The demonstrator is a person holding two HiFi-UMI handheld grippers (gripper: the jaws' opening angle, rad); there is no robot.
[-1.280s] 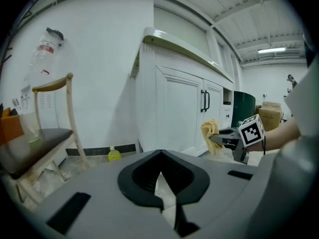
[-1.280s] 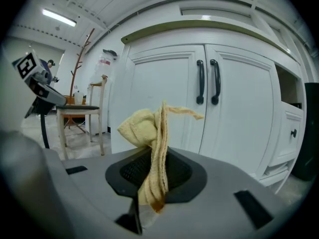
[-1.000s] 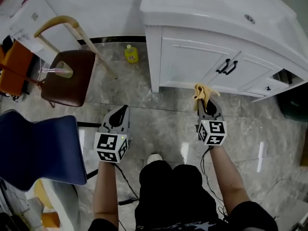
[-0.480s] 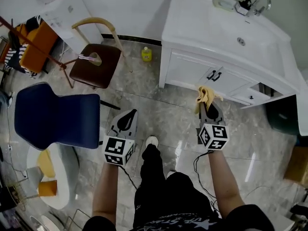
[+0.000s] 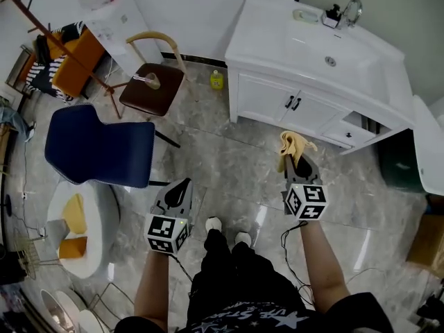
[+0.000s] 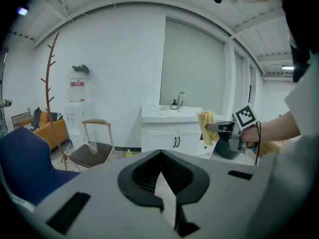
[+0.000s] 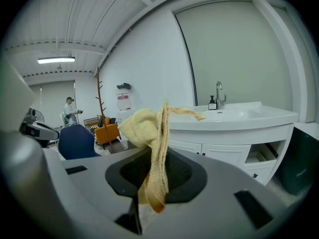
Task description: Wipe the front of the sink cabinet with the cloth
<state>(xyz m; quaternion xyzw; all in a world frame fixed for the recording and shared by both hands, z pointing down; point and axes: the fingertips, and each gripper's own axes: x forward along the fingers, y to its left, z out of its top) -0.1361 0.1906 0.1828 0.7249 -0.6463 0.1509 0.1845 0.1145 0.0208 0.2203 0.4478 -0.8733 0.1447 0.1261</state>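
Cloth (image 5: pixel 292 146) hangs clamped in the jaws of the right gripper (image 5: pixel 297 161), well apart from the sink cabinet (image 5: pixel 267 96). Judging by that gap, wiping the front remains to be done. The left gripper (image 5: pixel 182 186) has its jaws clenched on nothing.

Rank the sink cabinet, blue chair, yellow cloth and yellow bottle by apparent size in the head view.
1. sink cabinet
2. blue chair
3. yellow cloth, clamped in the right gripper and nearer the camera, so it looks bigger than it is
4. yellow bottle
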